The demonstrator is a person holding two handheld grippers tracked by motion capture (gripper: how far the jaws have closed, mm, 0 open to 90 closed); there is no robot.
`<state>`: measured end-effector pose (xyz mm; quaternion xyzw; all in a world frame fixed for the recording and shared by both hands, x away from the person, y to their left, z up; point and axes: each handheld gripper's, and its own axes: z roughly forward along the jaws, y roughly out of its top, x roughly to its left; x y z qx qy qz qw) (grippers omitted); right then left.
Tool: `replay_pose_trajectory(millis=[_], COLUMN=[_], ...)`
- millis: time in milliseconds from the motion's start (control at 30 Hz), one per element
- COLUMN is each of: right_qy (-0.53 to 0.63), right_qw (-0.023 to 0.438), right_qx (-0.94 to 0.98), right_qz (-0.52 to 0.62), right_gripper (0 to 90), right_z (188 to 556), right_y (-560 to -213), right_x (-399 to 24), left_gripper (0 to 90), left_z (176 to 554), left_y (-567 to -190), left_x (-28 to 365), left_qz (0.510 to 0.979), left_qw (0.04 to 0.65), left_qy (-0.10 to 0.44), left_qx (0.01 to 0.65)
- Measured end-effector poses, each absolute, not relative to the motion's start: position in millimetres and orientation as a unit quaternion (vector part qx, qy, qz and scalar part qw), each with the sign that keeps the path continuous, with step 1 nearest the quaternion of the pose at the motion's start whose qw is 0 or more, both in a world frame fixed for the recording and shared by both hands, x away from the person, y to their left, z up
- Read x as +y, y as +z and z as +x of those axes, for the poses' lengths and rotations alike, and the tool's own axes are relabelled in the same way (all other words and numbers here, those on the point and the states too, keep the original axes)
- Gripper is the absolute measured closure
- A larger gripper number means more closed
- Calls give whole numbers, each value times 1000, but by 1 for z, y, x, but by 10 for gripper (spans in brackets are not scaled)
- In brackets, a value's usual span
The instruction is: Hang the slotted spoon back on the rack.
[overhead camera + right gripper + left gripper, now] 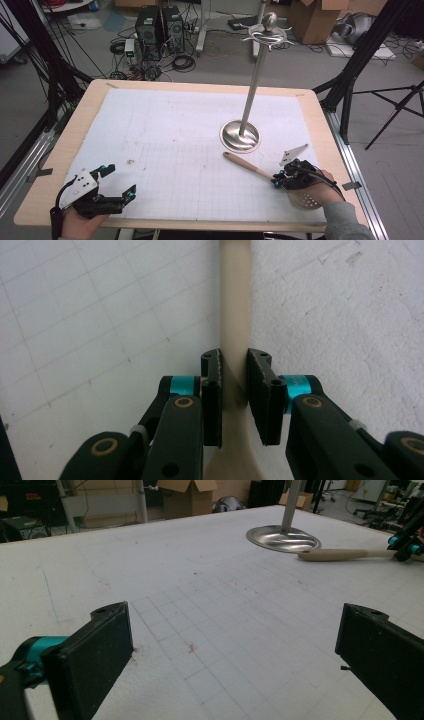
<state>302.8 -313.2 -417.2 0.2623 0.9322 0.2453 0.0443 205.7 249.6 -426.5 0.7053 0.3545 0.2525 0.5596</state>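
High view, right tongs (278,179) clamping wooden spoon (248,167), metal stand (241,135) just beyond, left tongs (118,182) released.

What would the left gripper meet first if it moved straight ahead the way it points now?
Probably nothing on the table. The left gripper, open, points over the bare mat; the stand's base and the spoon handle lie right of its line, though depth is hard to judge.

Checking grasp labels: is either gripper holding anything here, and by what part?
The right gripper is shut on the wooden slotted spoon, gripping the handle near the head. The left gripper is open, holding nothing.
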Motion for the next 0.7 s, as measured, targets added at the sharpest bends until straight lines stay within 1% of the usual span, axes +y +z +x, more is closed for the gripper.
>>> replay_pose_trajectory(millis=[333, 700], right_qy=[261, 274], right_qw=[32, 33], right_qx=[927, 924], right_qz=[266, 265], right_gripper=[780, 781], right_z=[303, 299], right_y=[-417, -416], right_x=[-317, -320], left_gripper=[23, 24], left_z=[207, 209], left_y=[-427, -428], left_x=[246, 245], left_qz=[708, 710], left_qw=[563, 562], left_qy=[246, 243], left_qx=[348, 347])
